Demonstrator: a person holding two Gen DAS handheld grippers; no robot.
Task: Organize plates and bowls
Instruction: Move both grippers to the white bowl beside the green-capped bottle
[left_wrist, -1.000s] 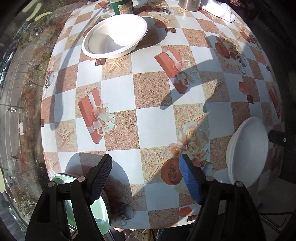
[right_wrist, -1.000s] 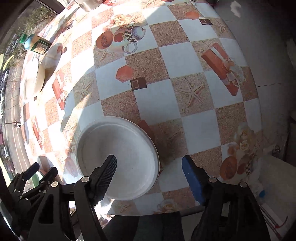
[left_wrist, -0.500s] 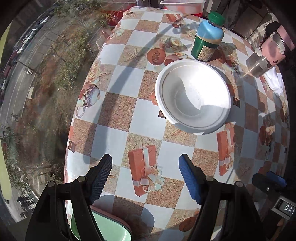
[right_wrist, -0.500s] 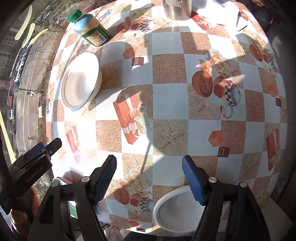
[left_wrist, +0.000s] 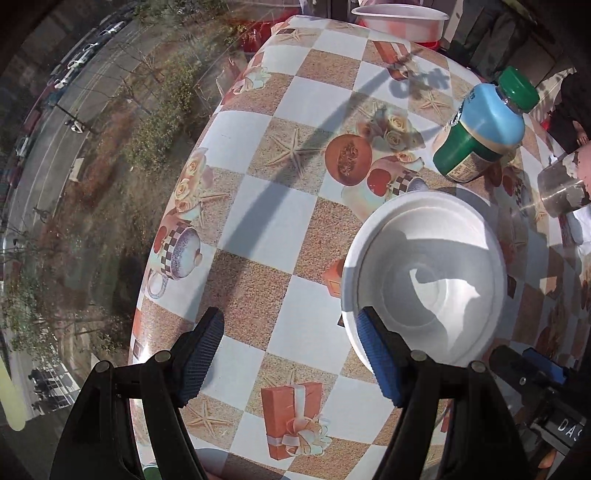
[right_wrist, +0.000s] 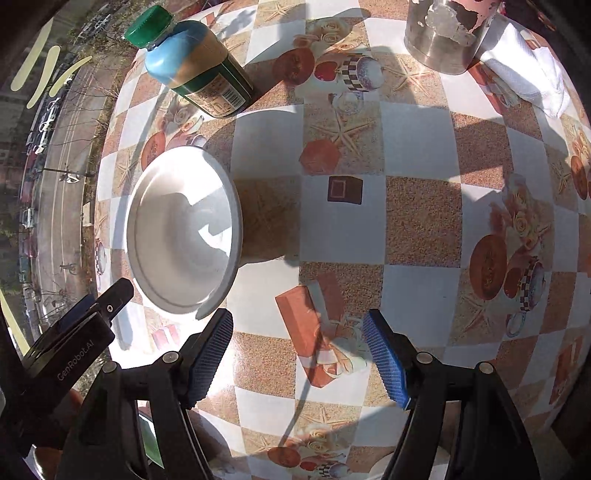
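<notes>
1. Left gripper (left_wrist: 290, 356): jaws spread wide, nothing between the blue ribbed pads (left_wrist: 378, 360). Black finger arms run up from the bottom edge of the left wrist view, angled inward toward the tips.
2. Left gripper seen from the right wrist view (right_wrist: 99, 310): enters from the lower left, black body with blue pad edges showing; whether its tips touch anything cannot be judged from there.
3. Right gripper (right_wrist: 297, 356): jaws likewise wide apart and empty, held above the surface.
4. Right gripper from the left wrist view (left_wrist: 528, 373): only part visible at the lower right edge.
</notes>
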